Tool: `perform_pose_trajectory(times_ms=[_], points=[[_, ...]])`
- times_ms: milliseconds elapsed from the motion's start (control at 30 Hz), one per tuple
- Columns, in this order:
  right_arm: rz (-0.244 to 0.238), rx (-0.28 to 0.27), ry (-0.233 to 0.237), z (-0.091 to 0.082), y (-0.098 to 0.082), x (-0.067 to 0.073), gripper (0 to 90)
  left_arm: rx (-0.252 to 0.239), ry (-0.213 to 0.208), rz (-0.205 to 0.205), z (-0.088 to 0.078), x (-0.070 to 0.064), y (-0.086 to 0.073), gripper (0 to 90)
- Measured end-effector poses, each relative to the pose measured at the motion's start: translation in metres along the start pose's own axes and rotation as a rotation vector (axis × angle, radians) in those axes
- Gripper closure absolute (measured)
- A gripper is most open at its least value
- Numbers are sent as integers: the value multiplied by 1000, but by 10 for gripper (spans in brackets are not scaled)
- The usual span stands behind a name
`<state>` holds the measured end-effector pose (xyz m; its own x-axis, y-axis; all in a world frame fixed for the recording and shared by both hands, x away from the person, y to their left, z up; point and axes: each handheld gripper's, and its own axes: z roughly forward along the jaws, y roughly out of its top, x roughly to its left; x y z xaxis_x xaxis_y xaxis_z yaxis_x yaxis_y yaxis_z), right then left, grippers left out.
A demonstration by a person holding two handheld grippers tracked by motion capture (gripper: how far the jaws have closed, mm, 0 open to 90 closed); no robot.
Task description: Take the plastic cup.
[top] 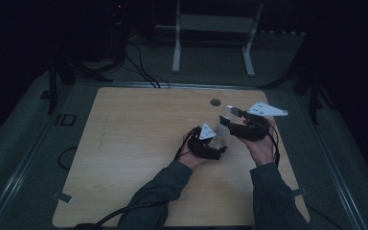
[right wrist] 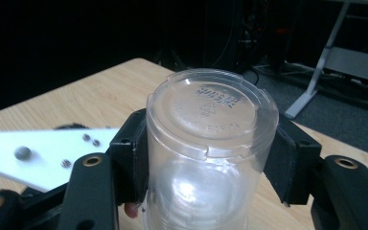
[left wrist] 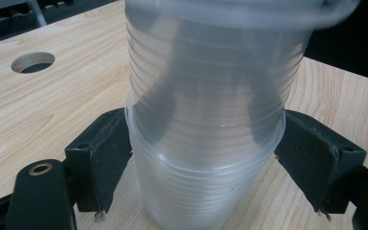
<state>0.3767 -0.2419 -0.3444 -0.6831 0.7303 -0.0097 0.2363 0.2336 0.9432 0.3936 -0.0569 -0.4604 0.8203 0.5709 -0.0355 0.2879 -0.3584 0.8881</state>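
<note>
the pale wooden tabletop (top: 124, 158), rectangular with rounded corners, lies before you on a grey floor; a small round hole (top: 215, 102) is cut near its far edge, right of centre. beyond that far edge stands a white metal frame (top: 211, 28) on two legs, and black cables (top: 141, 67) run across the floor toward the far left corner.

your two sleeved forearms enter from the near edge and meet over the right half of the tabletop. your left hand (top: 191, 158) carries the left gripper (top: 210, 143), black with a grey three-cornered plate on top; your right hand (top: 261, 146) carries the right gripper (top: 235, 120), raised slightly higher and nearer the far edge.

between them stands a stack of clear ribbed plastic cups (top: 223, 129), base upward, in the right half of the tabletop, nearer the far edge than the near one. in the left gripper view, the two black jaws clench the rim band of the lower cup (left wrist: 206, 163), one on each side, while an upper cup (left wrist: 215, 72) sits nested over it, blurred. in the right gripper view, the jaws press against both sides of that upper cup (right wrist: 211, 124) just below its embossed circular base, grasping it; the lettering there is too small to read.
</note>
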Motion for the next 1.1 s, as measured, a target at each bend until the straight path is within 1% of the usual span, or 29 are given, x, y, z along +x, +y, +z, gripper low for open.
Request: perform_pose_trajectory(times_ms=[67,200,467,667,1100], points=[[-6,-22,-3,-4,5,2,404,3,-7,-4,0,0,0,207],[-10,-35,-6,-8,9,3,404,8,-13,-5,0,0,1,207],[-5,-72,-12,-21,19,2,406,-1,-21,-13,-2,0,2,192],[1,-94,-16,-30,22,1,407,-17,-20,-18,-6,-1,3,189],[13,-136,-13,-50,26,1,411,-41,-23,-13,-17,-2,5,189]])
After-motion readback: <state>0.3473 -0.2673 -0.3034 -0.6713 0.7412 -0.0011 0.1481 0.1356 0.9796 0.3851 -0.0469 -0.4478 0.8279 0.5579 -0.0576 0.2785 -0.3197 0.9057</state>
